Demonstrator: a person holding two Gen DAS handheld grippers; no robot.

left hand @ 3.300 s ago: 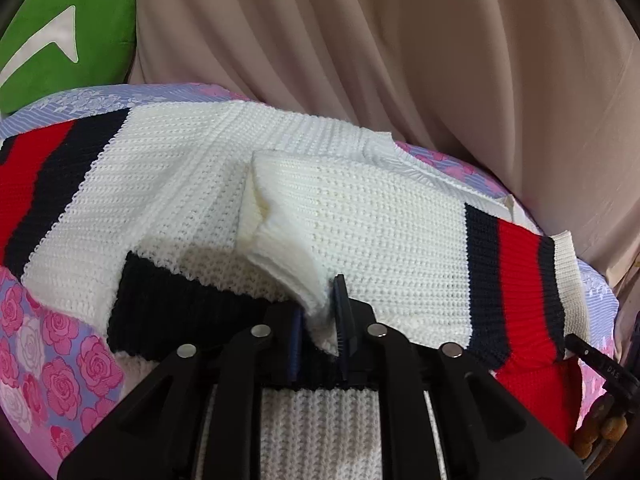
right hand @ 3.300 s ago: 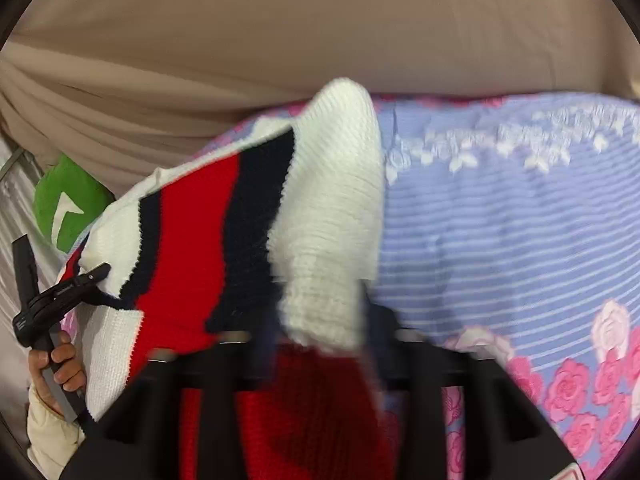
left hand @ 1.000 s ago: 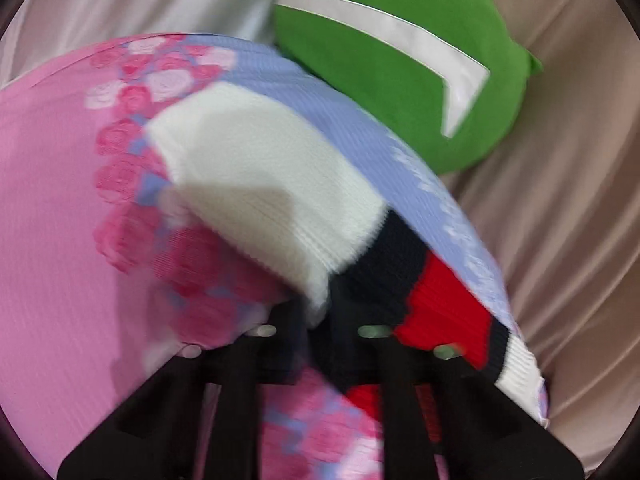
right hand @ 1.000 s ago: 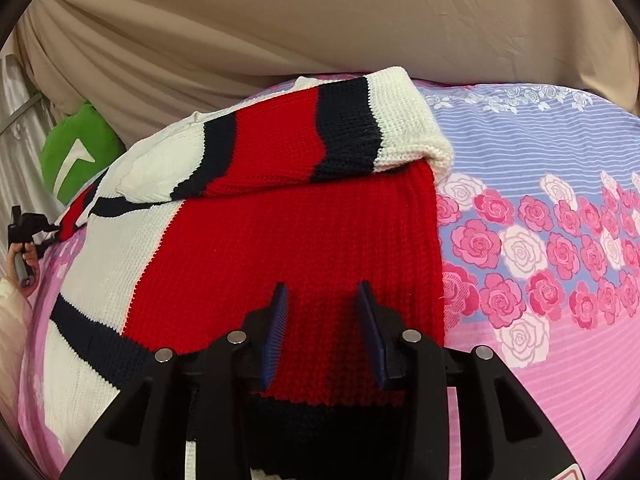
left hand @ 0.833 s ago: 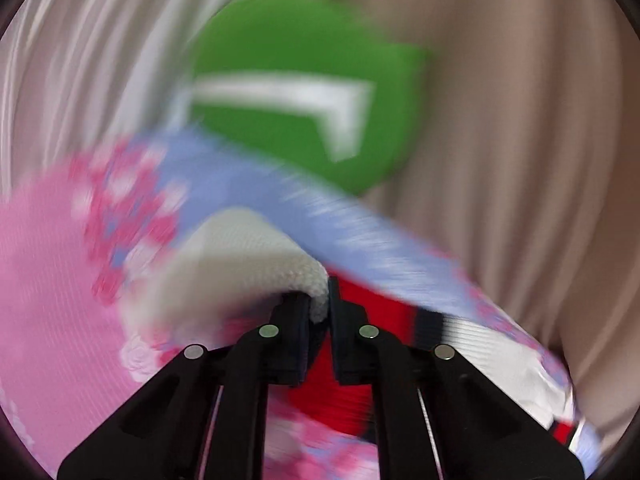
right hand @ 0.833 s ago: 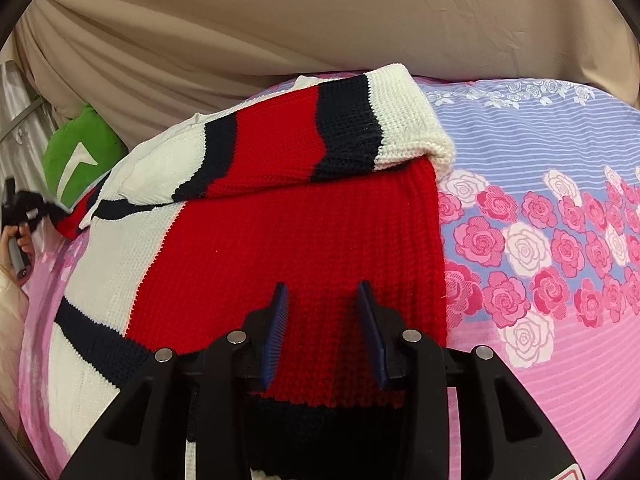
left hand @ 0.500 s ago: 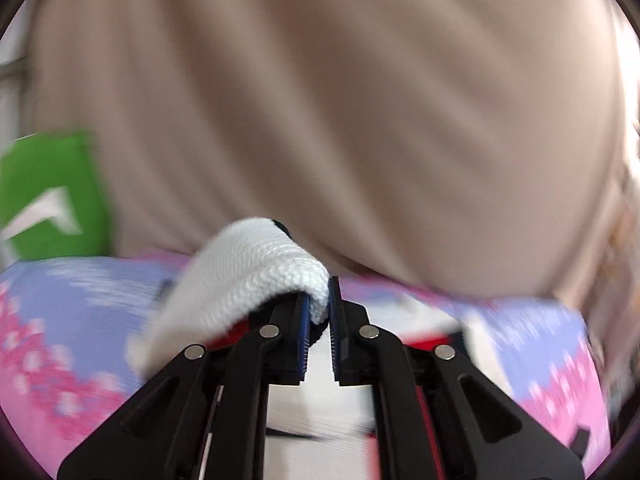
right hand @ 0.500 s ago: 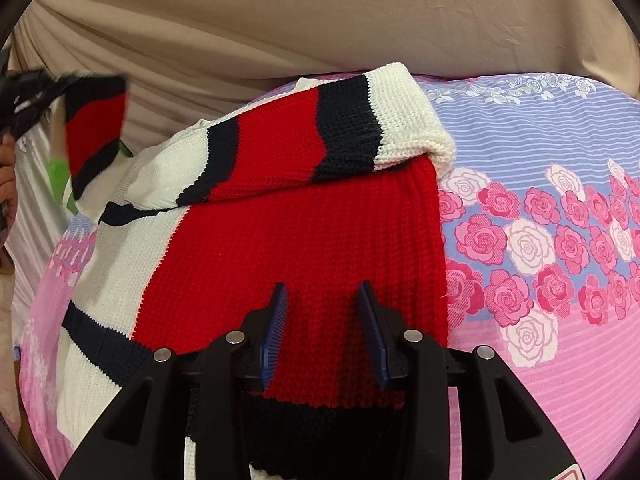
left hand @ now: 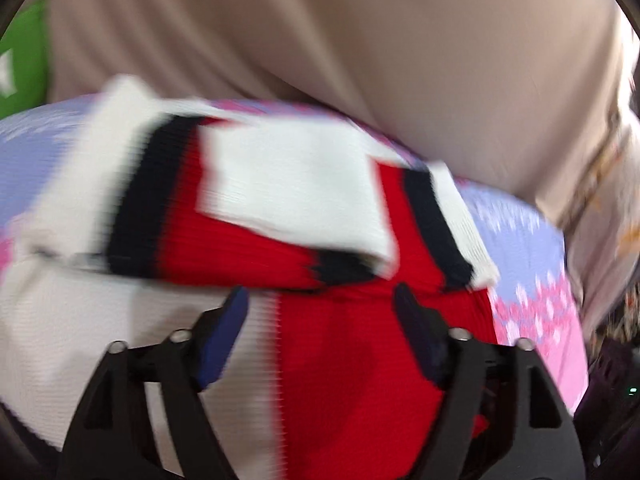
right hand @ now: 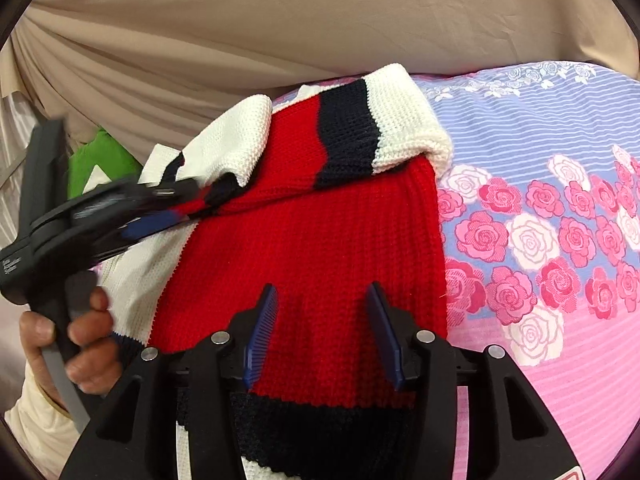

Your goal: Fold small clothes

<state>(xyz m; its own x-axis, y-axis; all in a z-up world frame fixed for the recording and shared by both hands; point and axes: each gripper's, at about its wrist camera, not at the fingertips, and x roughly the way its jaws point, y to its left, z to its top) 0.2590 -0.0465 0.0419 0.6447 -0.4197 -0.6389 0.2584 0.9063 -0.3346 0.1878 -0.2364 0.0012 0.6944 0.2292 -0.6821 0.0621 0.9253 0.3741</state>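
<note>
The knitted sweater (right hand: 320, 240) lay on the floral bedsheet (right hand: 560, 240), filling the centre of both frames, both sleeves folded across its body. The left gripper (left hand: 320, 312) was spread wide, empty, above it. The right gripper (right hand: 322, 320) was likewise spread, holding nothing.

You see: sweater (right hand: 320, 240) chunky ribbed knit, matt | bedsheet (right hand: 560, 128) smooth printed cloth | curtain (right hand: 280, 20) soft matt fabric | right tool (right hand: 324, 332) matt black plastic, ridged blue pads (right hand: 260, 336)

right gripper (right hand: 322, 334) agape, over sweater (right hand: 320, 240)
</note>
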